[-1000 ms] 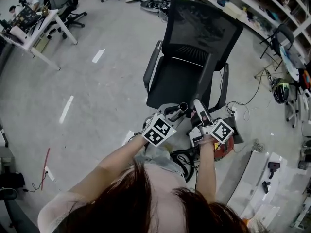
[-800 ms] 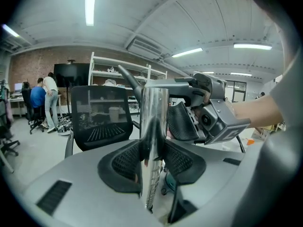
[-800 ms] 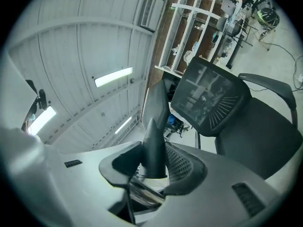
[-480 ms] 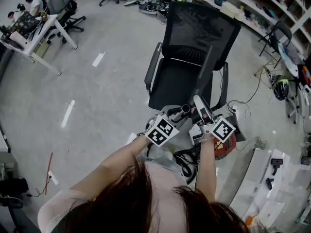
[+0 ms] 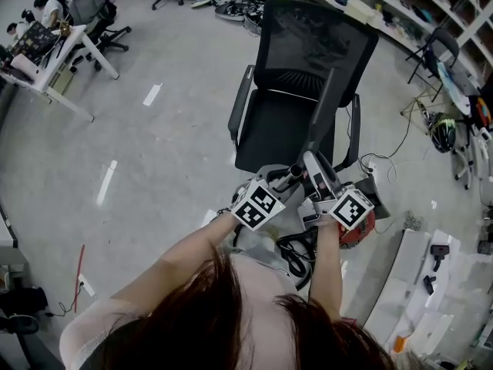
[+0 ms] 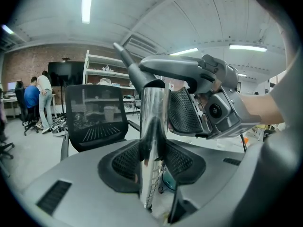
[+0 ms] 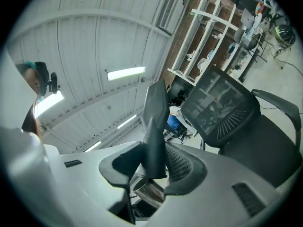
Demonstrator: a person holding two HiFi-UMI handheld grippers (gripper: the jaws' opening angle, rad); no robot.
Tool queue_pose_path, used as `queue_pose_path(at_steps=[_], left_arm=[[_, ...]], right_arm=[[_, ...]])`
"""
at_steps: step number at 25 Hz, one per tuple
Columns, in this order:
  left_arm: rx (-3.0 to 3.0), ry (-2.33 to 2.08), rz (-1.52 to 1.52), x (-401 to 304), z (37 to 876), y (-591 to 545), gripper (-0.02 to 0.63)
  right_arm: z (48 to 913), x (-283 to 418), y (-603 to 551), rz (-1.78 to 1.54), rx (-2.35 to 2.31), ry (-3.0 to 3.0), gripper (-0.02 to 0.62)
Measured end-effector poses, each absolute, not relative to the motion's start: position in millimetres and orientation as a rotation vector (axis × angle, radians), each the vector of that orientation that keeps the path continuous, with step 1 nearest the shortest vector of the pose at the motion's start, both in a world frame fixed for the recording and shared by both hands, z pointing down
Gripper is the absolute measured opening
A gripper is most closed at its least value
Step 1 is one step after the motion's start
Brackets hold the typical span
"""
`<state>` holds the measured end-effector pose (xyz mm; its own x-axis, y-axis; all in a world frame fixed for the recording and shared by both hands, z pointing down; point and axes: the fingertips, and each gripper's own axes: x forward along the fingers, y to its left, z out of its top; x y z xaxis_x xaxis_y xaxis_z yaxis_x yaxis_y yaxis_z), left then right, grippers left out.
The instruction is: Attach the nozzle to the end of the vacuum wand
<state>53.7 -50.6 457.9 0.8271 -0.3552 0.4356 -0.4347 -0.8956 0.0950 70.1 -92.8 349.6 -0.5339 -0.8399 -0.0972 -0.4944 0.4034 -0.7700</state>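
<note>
My left gripper is shut on the chrome vacuum wand, whose open end points up toward the chair. In the left gripper view the wand stands upright between the jaws. The dark grey tapered nozzle is clamped in my right gripper, just right of the wand's end. Seen from the right gripper view, the nozzle rises between the jaws, with the wand's open mouth just below its base. In the left gripper view the nozzle slants behind the wand's top, and I cannot tell whether they touch.
A black mesh office chair stands right in front of the grippers. A red vacuum body and black hose lie on the floor below them. Cables trail at right; desks with people are far left.
Both grippers keep their holds. The wand end and the nozzle have drawn slightly closer together, and the head view has shifted a little.
</note>
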Motion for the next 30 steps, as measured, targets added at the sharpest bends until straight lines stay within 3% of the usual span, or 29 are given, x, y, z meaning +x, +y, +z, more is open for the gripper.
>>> queue_pose_path(at_steps=[30], left_arm=[[2.823,-0.555,0.601,68.8,462.7,-52.2,0.156]], right_arm=[[346.6,63.5,-67.2,-0.577,-1.516,2.390,0.167]])
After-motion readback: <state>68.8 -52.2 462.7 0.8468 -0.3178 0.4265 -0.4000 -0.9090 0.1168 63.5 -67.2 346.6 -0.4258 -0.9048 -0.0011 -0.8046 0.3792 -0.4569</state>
